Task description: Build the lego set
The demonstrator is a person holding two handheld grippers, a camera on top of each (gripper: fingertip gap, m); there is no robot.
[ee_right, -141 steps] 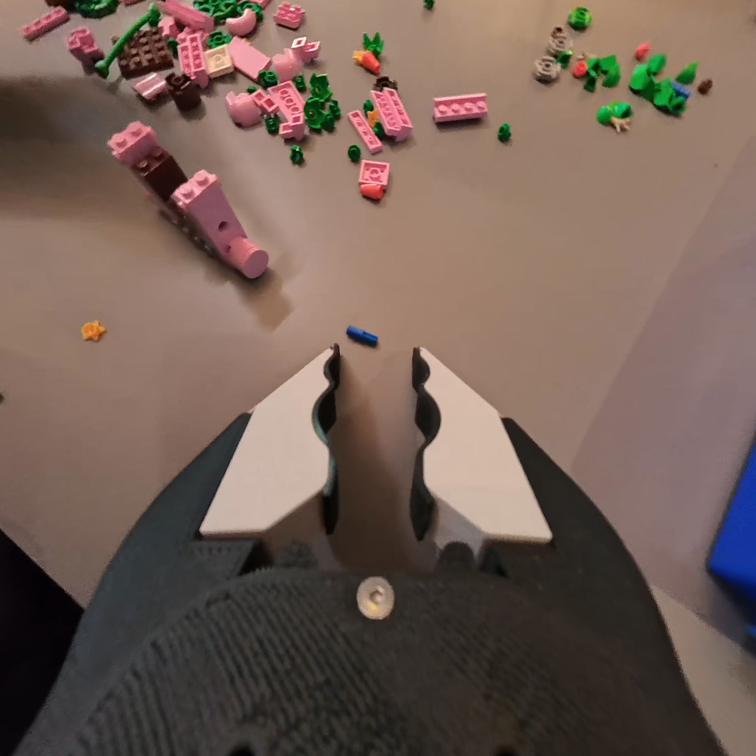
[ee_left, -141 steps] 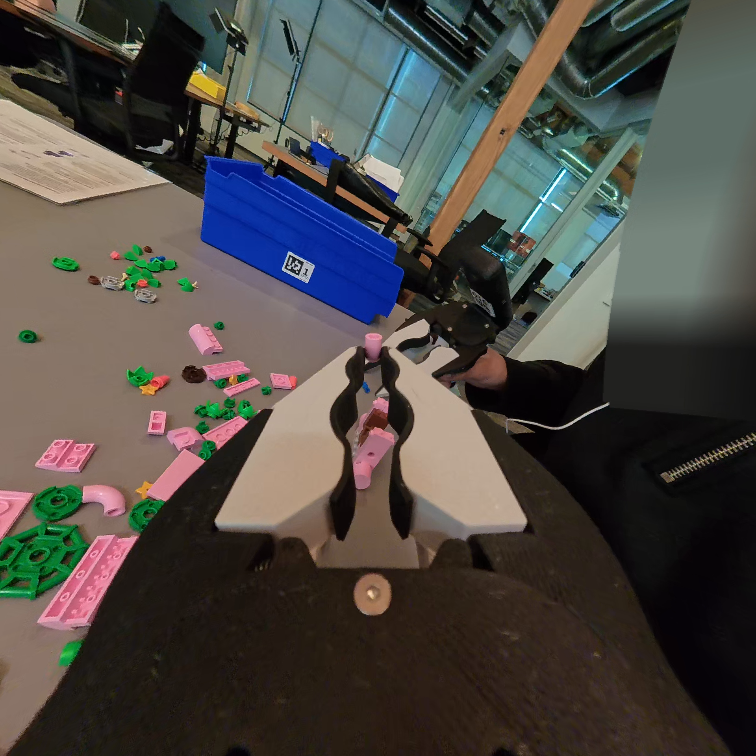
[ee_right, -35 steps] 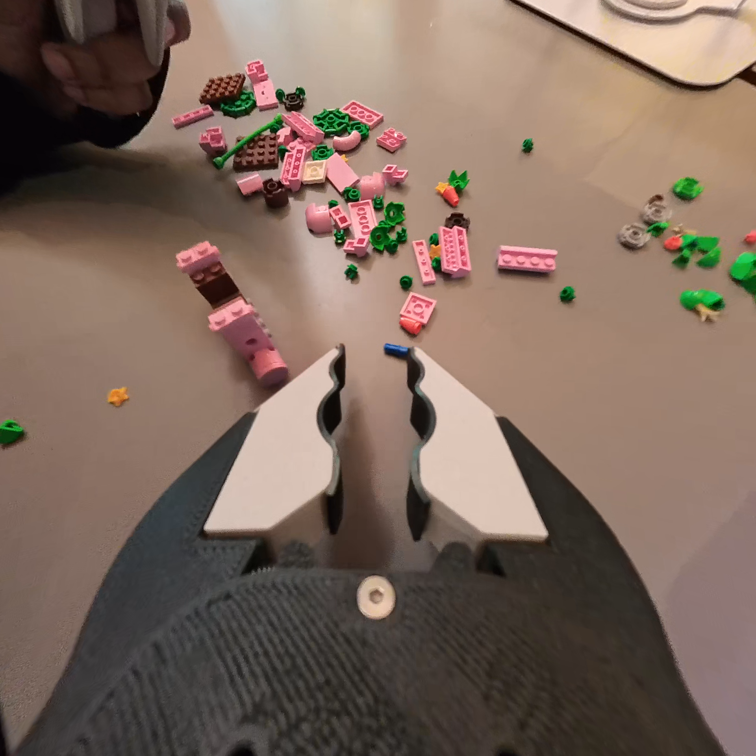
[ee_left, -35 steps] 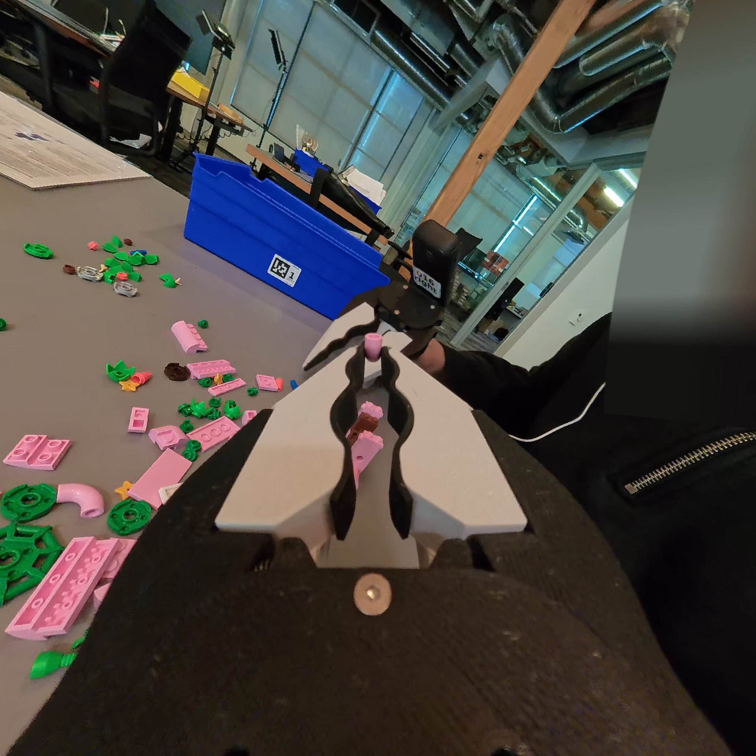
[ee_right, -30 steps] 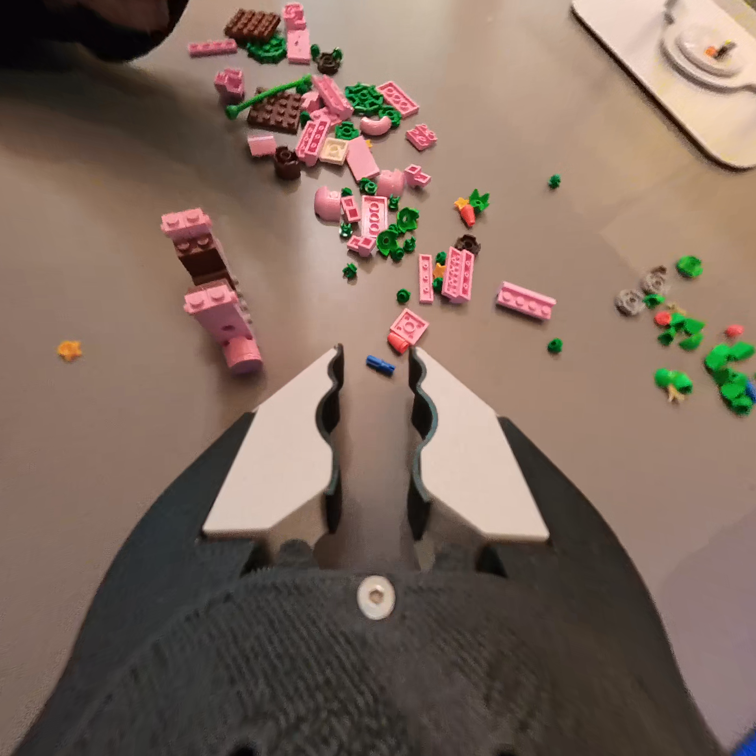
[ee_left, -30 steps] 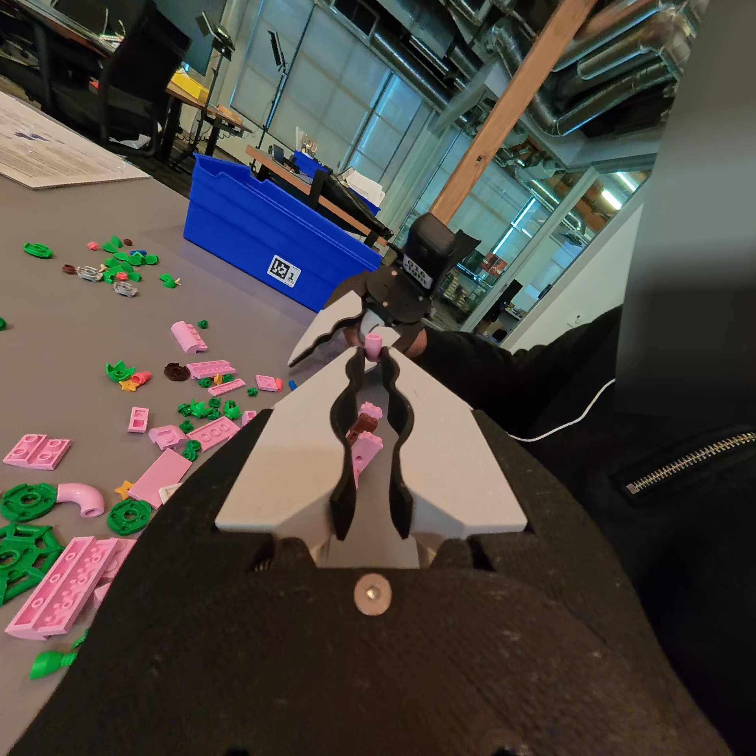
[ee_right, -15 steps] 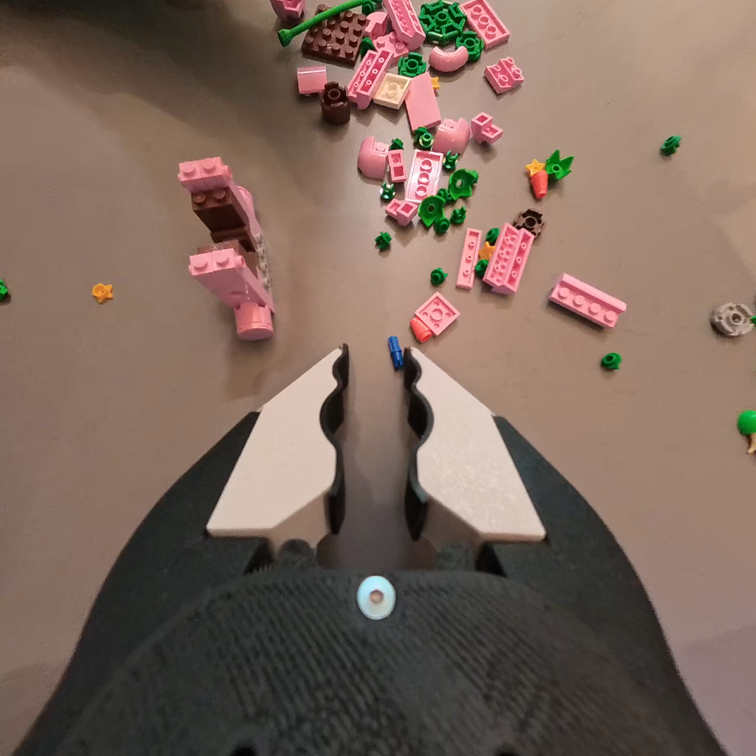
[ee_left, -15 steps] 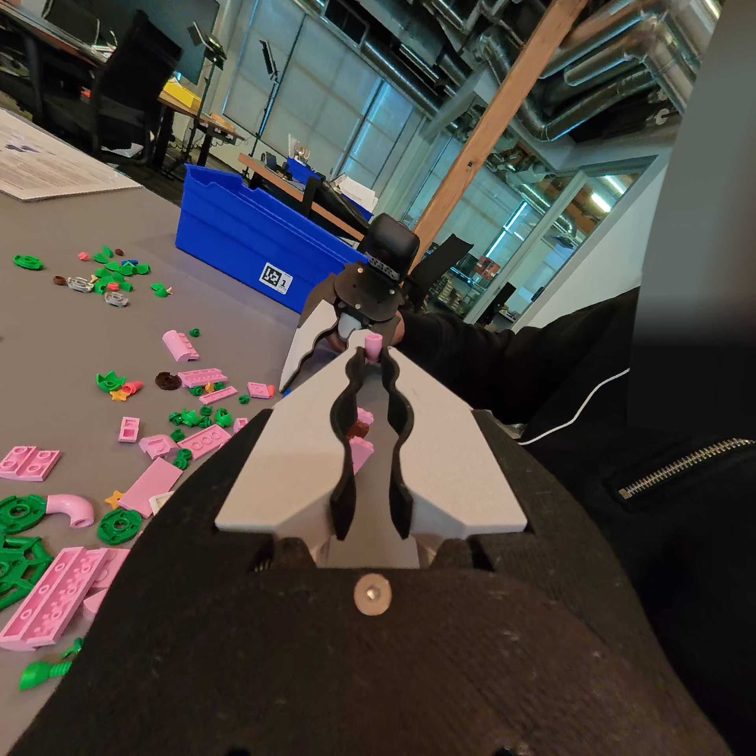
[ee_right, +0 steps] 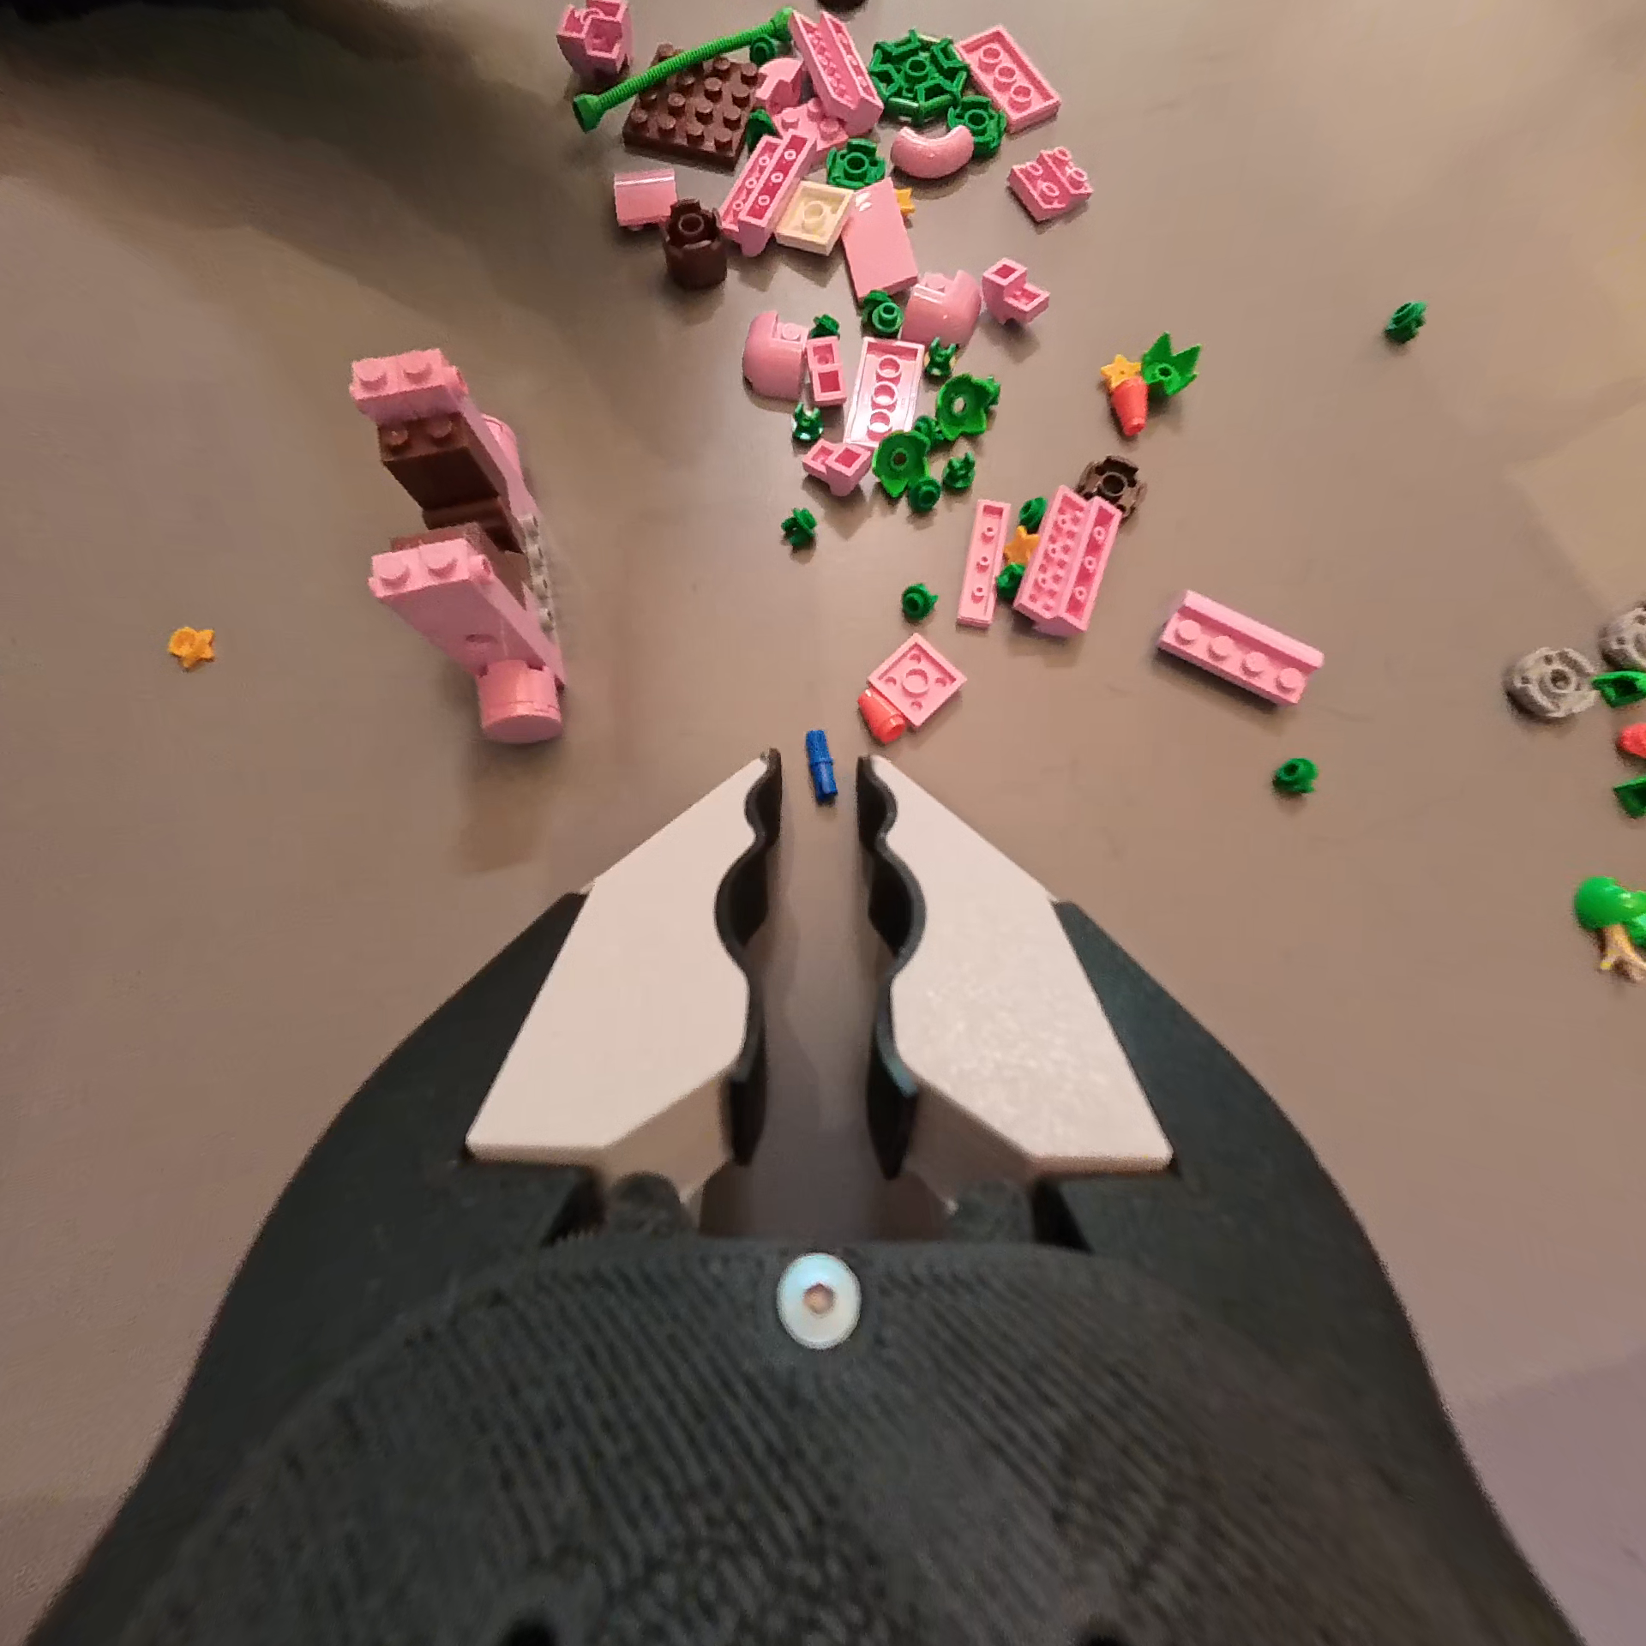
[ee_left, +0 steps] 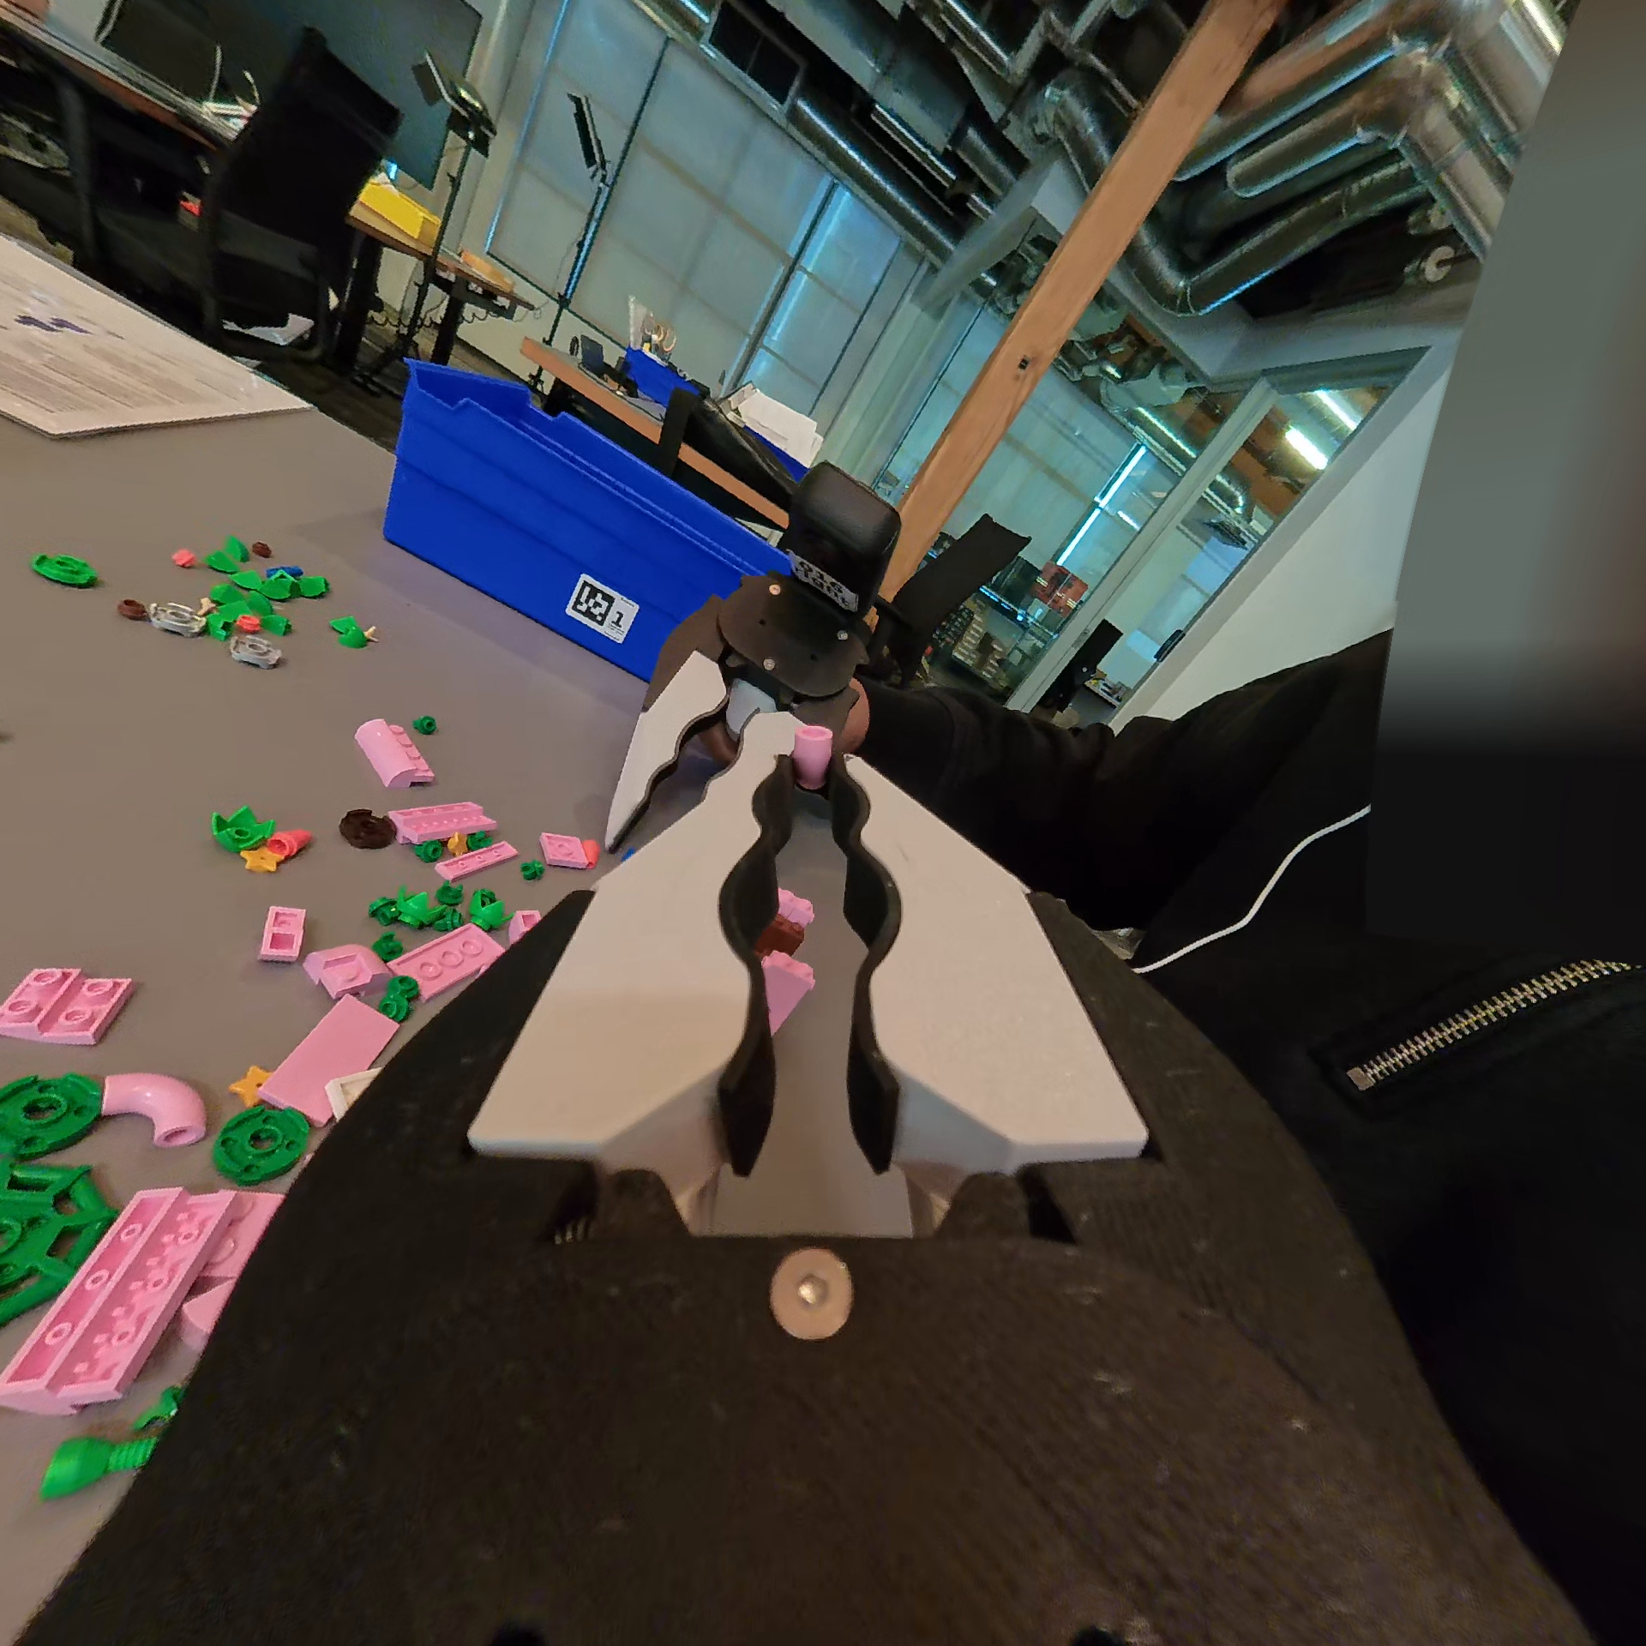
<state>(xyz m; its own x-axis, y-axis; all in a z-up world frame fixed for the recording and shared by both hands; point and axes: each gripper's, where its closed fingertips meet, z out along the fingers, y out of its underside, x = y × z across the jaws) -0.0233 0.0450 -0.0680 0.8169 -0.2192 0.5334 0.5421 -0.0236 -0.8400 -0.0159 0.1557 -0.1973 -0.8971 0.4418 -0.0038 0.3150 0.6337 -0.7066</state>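
The left gripper [ee_left: 809, 773] is pinched shut at its tips on a small pink round piece [ee_left: 811, 746], a smooth little cylinder with a flared top that sticks up between the wavy black pads [ee_left: 764, 908]. Below, through the gap between the fingers, only slivers of the pink and brown partial build [ee_left: 784, 957] show; most of it is hidden behind the grey wedge-shaped fingers.

The right gripper [ee_right: 818, 773] has its jaws a narrow gap apart and grips nothing. A tiny blue pin [ee_right: 820, 764], a short ridged peg, lies on the grey table [ee_right: 267, 891] right between its two tips, apart from both pads as far as I can tell. In the left wrist view this gripper [ee_left: 686, 784] shows farther off, one finger hidden behind the left one's, and the pin is just a speck of blue at its tip.

Left of the pin stands the partial build [ee_right: 463, 543], three studded blocks seen from above: two pink, one brown between them, with a pink round knob at its foot. Just right of the pin lie one square pink plate [ee_right: 916, 681] and one red cone [ee_right: 882, 717], touching. Farther right is one long pink four-stud brick [ee_right: 1240, 648]. Beyond the pin spreads a jumble of pink bricks and green bits, too tangled to count. A blue plastic bin [ee_left: 552, 525] sits at the table's far edge, its end cut off behind the right gripper.
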